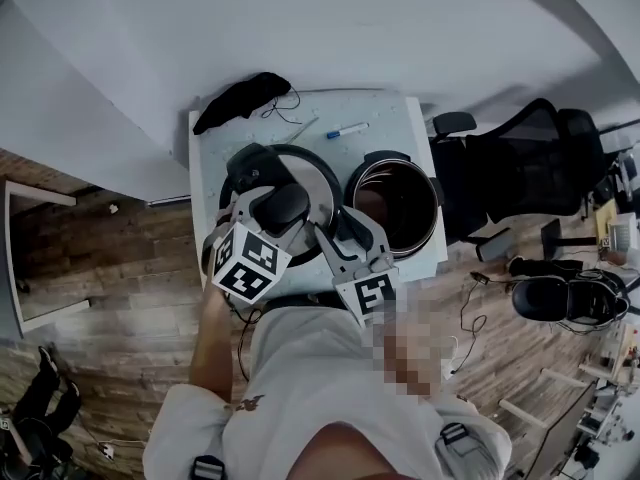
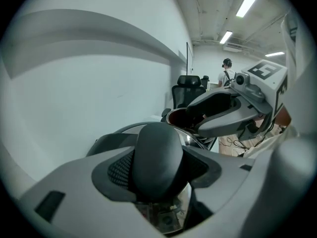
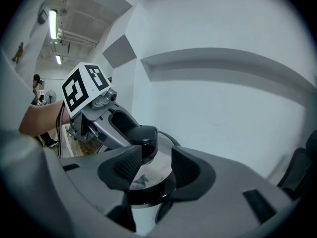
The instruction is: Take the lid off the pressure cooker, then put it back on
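The steel pressure cooker lid point(image 1: 300, 173) with a black knob point(image 2: 158, 157) is over the left half of the white table point(image 1: 400, 118), beside the open pot point(image 1: 437, 208). My left gripper point(image 1: 280, 208) is shut on that knob; in the left gripper view its jaws point(image 2: 158, 170) clasp it from both sides. My right gripper point(image 1: 345, 230) hangs over the lid's near right rim. In the right gripper view its jaws point(image 3: 151, 170) stand apart above the shiny lid point(image 3: 148, 177), clamping nothing. The pot point(image 2: 177, 115) is empty and dark inside.
A blue marker pen point(image 1: 347, 129) and a black cloth point(image 1: 243, 98) with a cable lie at the table's far edge. A black office chair point(image 1: 520, 168) stands right of the table. A white wall is close behind. Wooden floor lies to the left.
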Tool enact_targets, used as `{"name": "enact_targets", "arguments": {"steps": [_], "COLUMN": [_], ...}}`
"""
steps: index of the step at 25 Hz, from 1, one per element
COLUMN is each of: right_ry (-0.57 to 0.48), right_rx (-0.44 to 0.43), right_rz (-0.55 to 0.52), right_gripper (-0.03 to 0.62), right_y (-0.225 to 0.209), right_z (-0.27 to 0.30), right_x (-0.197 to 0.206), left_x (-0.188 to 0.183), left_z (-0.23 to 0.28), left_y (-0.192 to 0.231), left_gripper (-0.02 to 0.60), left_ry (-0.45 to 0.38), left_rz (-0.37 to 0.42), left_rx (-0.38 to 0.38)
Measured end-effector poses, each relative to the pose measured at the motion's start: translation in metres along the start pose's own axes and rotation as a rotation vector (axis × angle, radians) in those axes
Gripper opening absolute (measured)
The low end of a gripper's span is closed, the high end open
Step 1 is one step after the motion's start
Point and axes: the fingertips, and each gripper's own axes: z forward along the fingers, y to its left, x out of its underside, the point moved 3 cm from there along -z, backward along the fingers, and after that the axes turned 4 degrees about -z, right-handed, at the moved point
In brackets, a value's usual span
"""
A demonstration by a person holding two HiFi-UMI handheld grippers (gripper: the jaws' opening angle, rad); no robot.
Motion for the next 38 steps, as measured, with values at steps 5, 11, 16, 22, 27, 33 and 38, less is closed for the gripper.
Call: {"name": "enact_targets", "arguments": {"steps": [5,11,16,22,27,33,38], "right_ry": [0.006,0.004,0.005,0.011,0.025,0.043,0.057], "right_rx": [0.071,0.142,0.182,0.225,0.266,0.309,0.337], "right_rz": [0.016,0.046,0.079,0.098,0.124,0.153,0.179], "right_gripper": [0.192,0.192,0.192,0.192,0.192,0.192,0.192], "right_y": [-0.020,-0.044,-0.066,-0.090,-0.109,-0.127,-0.139], "right_z": [-0.016,-0.037,-0.053,-0.075,-0.091,-0.108,-0.118], "right_x": [0.002,0.007,0.017,0.026,0.038,0.052,0.062], "left_x": [-0.026,-0.051,-0.071,-0.095,-0.108,-0.121,-0.128], "left_z": [0.014,0.032,0.051,0.071,0.091,0.114,0.131], "left_y": [-0.010,-0.028,-0.046,-0.072,-0.091,-0.115,-0.133], "left_gripper": [0.275,0.275,0.275,0.275,0.275,0.275,0.275], "left_ry": [-0.009,-0.015,-0.016,-0.015,-0.004,0.008,0.019], "left_rz": [0.064,0.129,0.171,0.222,0.255,0.293,0.330], "left_rx": [0.056,0.121,0.172,0.244,0.311,0.390,0.467]}}
